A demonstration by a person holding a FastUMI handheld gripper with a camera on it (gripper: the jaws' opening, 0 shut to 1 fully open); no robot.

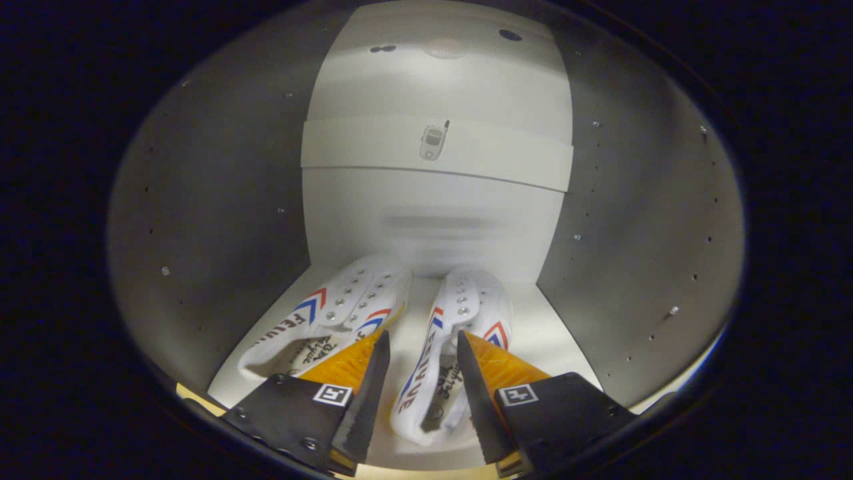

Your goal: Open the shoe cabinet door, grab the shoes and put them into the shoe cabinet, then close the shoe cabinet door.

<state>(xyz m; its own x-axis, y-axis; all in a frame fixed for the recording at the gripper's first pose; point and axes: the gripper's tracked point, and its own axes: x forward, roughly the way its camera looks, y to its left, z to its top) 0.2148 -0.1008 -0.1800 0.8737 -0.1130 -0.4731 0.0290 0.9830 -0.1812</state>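
I am looking into the shoe cabinet (220, 200). Two white shoes with red and blue chevrons lie on its white shelf floor (553, 340), toes toward the back wall. The left shoe (346, 303) lies partly behind my left finger. The right shoe (460, 300) runs back between my fingers, its heel end low in the gap. My gripper (423, 337) is open, its fingers a shoe's width apart; a strip of shelf shows between the left finger and the right shoe. The right fingertip sits at that shoe's edge; I cannot tell whether it touches.
Grey side walls with rows of small holes close in at left and right (640, 200). The white back wall (433, 220) carries a horizontal band with a small metal fitting (433, 141). The shelf's front edge lies just under the fingers.
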